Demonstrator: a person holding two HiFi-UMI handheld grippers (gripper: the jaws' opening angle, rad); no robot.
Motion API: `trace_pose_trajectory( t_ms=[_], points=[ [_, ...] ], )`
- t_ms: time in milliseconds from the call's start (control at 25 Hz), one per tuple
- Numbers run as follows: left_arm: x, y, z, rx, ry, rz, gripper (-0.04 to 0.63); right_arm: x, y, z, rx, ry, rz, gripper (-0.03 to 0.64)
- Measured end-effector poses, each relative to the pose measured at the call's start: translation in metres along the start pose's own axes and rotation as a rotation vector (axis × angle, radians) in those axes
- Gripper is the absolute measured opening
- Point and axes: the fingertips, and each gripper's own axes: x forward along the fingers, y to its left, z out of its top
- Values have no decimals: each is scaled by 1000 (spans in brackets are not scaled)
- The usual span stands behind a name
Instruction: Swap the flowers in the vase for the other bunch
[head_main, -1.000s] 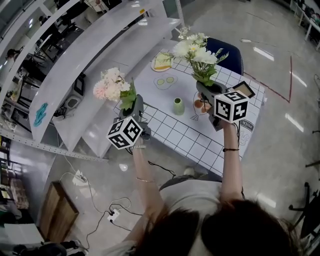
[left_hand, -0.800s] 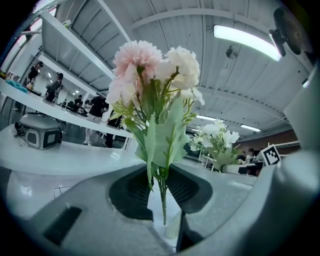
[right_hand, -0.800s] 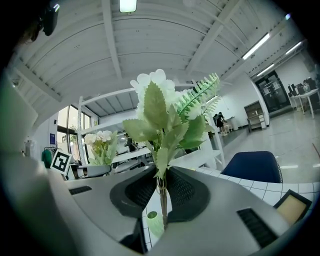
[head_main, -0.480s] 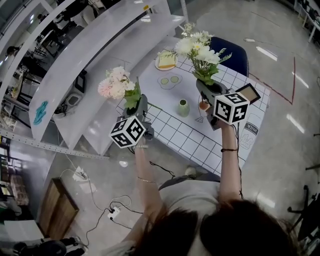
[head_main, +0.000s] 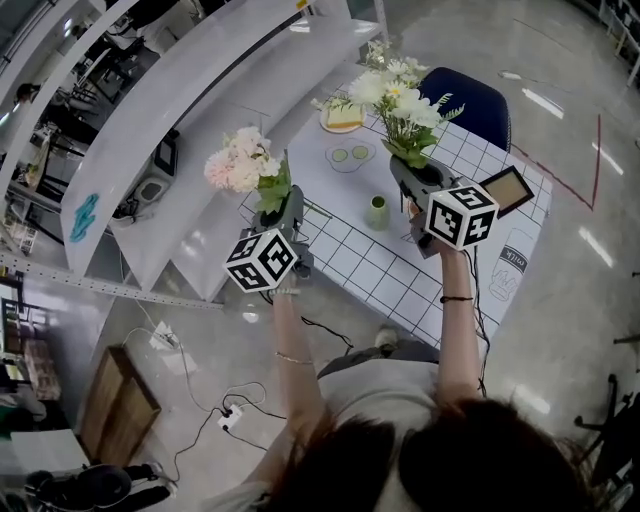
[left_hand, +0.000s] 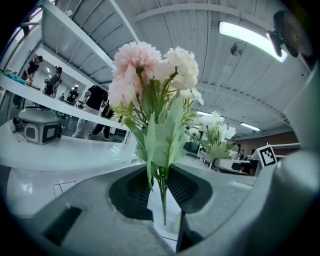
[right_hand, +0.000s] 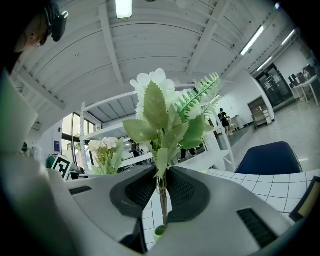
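The white bunch (head_main: 395, 95) has edged closer to the empty vase (head_main: 377, 212) on the worktop (head_main: 400, 270). The right tool (right_hand: 161, 192) clamps its stems; the left tool (left_hand: 161, 186) clamps the pink bunch (head_main: 240, 165). Keep the stems upright over the vase's mouth.

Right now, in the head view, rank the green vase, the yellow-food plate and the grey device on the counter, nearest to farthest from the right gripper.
1. Green vase, on the table, left of the right gripper.
2. Yellow-food plate, at the table's far edge.
3. Grey device, far left on the counter.
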Motion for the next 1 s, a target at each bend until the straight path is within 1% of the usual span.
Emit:
trace_pose_trajectory(
  t_ms=[360, 680, 1000],
  points=[
    [-2, 8, -9, -6, 29, -9, 77, 15, 8, -6, 18, -27, 25, 57],
    [-2, 15, -14, -20, 43, -20, 77, 24, 12, -4, 19, -84, 26, 55],
    [-1, 25, -19, -28, 54, -16, 77, 30, 12, 3, 9, -106, 26, 55]
  ],
)
